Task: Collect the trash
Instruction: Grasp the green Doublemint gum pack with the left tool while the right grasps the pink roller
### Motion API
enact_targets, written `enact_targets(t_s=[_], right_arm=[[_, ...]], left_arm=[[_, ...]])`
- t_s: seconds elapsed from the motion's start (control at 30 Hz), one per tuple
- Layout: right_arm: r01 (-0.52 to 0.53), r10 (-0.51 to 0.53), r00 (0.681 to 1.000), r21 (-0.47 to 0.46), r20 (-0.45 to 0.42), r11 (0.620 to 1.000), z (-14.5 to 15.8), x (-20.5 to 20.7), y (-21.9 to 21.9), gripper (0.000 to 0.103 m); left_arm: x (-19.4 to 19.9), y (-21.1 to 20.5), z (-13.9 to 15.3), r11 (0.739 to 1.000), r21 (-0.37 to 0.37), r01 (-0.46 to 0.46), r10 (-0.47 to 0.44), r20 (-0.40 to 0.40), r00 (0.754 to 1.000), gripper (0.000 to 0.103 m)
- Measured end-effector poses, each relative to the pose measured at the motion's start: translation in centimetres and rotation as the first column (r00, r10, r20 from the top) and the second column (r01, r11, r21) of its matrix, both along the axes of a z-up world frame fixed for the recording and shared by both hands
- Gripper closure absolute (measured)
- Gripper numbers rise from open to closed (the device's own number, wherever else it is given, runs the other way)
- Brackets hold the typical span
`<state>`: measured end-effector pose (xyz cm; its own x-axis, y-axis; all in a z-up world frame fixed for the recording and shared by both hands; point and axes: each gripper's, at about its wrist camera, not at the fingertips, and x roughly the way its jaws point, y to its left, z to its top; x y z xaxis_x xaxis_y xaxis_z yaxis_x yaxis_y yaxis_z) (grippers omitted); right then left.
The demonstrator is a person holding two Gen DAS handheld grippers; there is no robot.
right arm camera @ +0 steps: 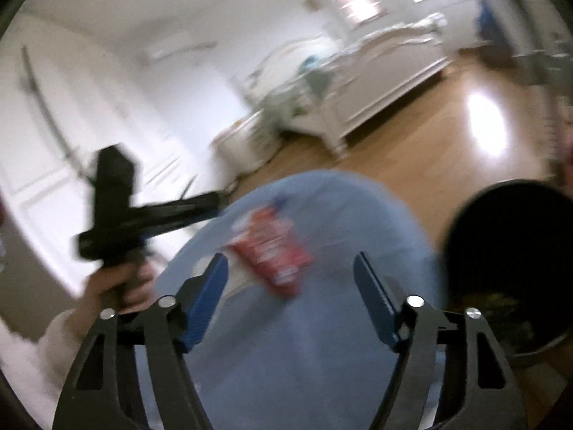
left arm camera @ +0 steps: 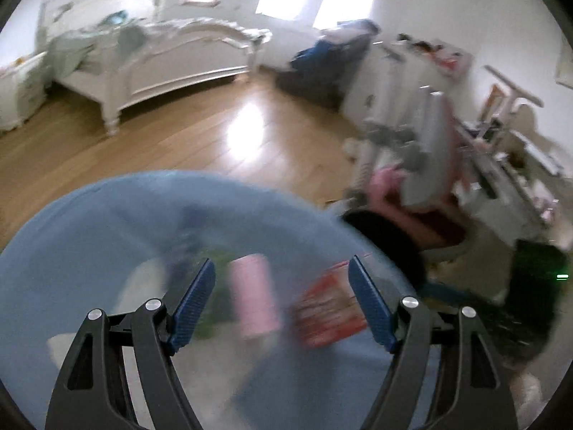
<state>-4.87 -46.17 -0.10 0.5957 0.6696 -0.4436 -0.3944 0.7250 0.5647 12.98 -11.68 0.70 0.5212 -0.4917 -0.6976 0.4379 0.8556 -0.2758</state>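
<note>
A white bed (left arm camera: 172,61) stands at the far side of the room on a wooden floor (left arm camera: 200,132) that catches a bright patch of window light. To the right is a cluttered rack of shelves (left arm camera: 422,122), too blurred to read.

Closer in, a round pale-blue worktop (left arm camera: 89,243) fills the lower part of both wrist views. Just beside its right edge sits a black bin (right arm camera: 508,251), its dark mouth open upward.

On the worktop lies a red snack wrapper (right arm camera: 272,251), flat on the blue surface. Seen along the right gripper (right arm camera: 290,268), it lies ahead of the fingertips, slightly toward the left finger and apart from both. Along the left gripper (left arm camera: 283,272), the same wrapper sits near the right finger, and a pink cylindrical container (left arm camera: 254,294) lies between the two fingers; I cannot tell whether anything touches it.

Both grippers are spread wide and grasp nothing. The left one appears in the right wrist view too, carried in the person's left hand (right arm camera: 125,283) above the worktop's left edge.
</note>
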Motion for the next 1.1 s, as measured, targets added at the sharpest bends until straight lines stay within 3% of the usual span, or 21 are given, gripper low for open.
enact_targets(t_s=[0.03, 0.17, 0.33, 0.43, 0.6, 0.73, 0.87, 1.03, 1.1], right_arm=[[-0.031, 0.031, 1.000, -0.018, -0.002, 0.999, 0.2, 0.1, 1.5, 0.036], [-0.124, 0.121, 0.992, -0.120, -0.029, 0.985, 0.5, 1.3, 7.8, 0.038], [-0.110, 0.099, 0.994, -0.259, -0.055, 0.960, 0.2, 2.8, 12.3, 0.038], [-0.073, 0.059, 0.997, -0.322, -0.054, 0.944, 0.1, 3.7, 13.7, 0.038], [-0.026, 0.008, 0.999, -0.404, -0.048, 0.914, -0.1, 5.7, 15.3, 0.038], [0.015, -0.043, 0.998, -0.497, -0.043, 0.868, -0.7, 8.2, 16.7, 0.038], [0.074, -0.098, 0.995, -0.608, -0.006, 0.790, -1.3, 10.2, 17.8, 0.038], [0.072, -0.106, 0.994, -0.718, -0.004, 0.693, -2.8, 12.4, 19.5, 0.039], [0.023, -0.098, 0.993, -0.721, -0.063, 0.693, -4.1, 13.1, 19.6, 0.043]], left_arm=[[0.3, 0.7, -0.7, 1.000, 0.015, -0.004, 0.004, -0.009, 1.000, 0.029], [1.7, 1.2, -3.4, 0.995, 0.090, 0.039, -0.034, -0.047, 0.998, 0.048], [3.0, 0.3, -5.5, 0.980, 0.181, 0.081, -0.075, -0.038, 0.996, 0.062], [3.3, 0.5, -5.7, 0.975, 0.198, 0.101, -0.102, -0.007, 0.995, 0.072], [2.9, 3.1, -5.6, 0.986, 0.142, 0.084, -0.081, -0.025, 0.996, 0.072], [1.8, 7.1, -5.4, 0.996, 0.086, 0.018, -0.015, -0.043, 0.999, 0.072], [0.1, 10.5, -5.0, 0.999, 0.029, -0.039, 0.040, -0.048, 0.998, 0.072], [-2.2, 12.8, -5.2, 0.997, -0.006, -0.078, 0.077, -0.055, 0.995, 0.072], [-2.7, 13.2, -5.3, 0.996, -0.015, -0.087, 0.086, -0.062, 0.994, 0.072]])
